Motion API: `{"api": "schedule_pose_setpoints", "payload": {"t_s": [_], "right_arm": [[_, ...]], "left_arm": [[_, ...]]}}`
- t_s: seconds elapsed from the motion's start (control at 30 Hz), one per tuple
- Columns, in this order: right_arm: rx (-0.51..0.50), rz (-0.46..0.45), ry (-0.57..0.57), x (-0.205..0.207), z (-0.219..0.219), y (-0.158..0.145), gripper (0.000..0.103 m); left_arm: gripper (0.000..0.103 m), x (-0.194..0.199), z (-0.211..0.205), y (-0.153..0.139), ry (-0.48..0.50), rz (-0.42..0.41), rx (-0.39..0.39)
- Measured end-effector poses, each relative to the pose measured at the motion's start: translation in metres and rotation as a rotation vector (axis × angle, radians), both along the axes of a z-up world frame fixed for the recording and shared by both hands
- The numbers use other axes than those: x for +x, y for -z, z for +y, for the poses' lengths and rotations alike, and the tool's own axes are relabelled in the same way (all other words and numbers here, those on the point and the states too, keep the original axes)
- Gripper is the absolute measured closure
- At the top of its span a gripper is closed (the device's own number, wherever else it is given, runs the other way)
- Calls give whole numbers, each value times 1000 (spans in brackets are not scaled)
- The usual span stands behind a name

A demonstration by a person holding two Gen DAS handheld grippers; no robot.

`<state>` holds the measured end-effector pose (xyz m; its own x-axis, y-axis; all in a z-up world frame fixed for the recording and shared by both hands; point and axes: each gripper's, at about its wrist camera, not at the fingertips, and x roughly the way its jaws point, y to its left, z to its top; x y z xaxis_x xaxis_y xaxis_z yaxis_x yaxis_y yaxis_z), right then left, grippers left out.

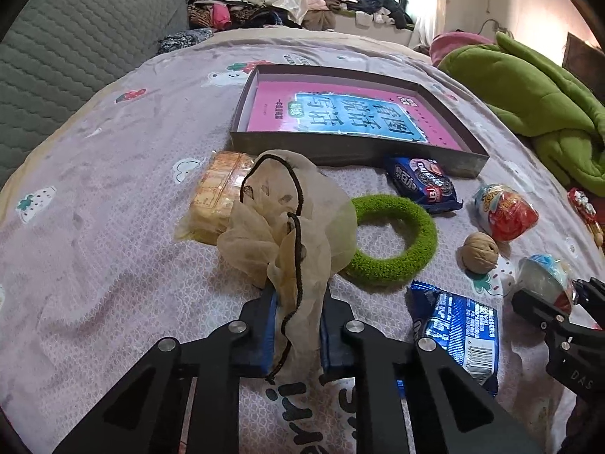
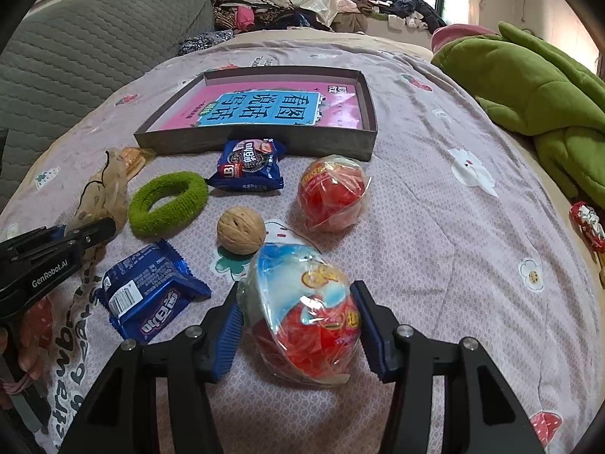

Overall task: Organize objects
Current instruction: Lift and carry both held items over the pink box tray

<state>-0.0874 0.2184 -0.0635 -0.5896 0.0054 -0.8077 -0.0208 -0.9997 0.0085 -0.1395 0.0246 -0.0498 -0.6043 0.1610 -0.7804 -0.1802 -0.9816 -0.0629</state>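
Observation:
My left gripper [image 1: 297, 312] is shut on a beige gauze pouch [image 1: 291, 223] with a dark drawstring, held just above the bedsheet; it also shows in the right wrist view [image 2: 104, 189]. My right gripper [image 2: 298, 325] is closed around a wrapped egg-shaped toy [image 2: 302, 314], blue-white on top and red below. A shallow dark box [image 1: 355, 151] holding a pink and blue book [image 1: 351, 113] lies ahead. A green fuzzy ring [image 1: 393, 242], a walnut [image 2: 241, 235], two blue cookie packs [image 2: 251, 164] [image 2: 151, 295], a second wrapped red egg [image 2: 332, 193] and a yellow biscuit pack [image 1: 219, 196] lie on the sheet.
A green blanket [image 2: 537, 87] is heaped at the right. A grey quilted headboard [image 1: 75, 56] stands at the left. Piled clothes [image 2: 264, 3] lie at the far end under the window. A red wrapped candy [image 2: 590, 227] lies near the right edge.

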Motion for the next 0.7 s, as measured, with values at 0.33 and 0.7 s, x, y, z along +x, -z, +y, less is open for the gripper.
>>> {"api": "schedule_pose_setpoints", "payload": {"t_s": [0.33,0.7], "right_arm": [[-13,23,-11,4,-2,-13,48],[-18,52,-22,10,-6,-30,48]], "left_arm": [[88,11,-1,-11,9,12,36],[88,24,9,-31,23,34,37]]}}
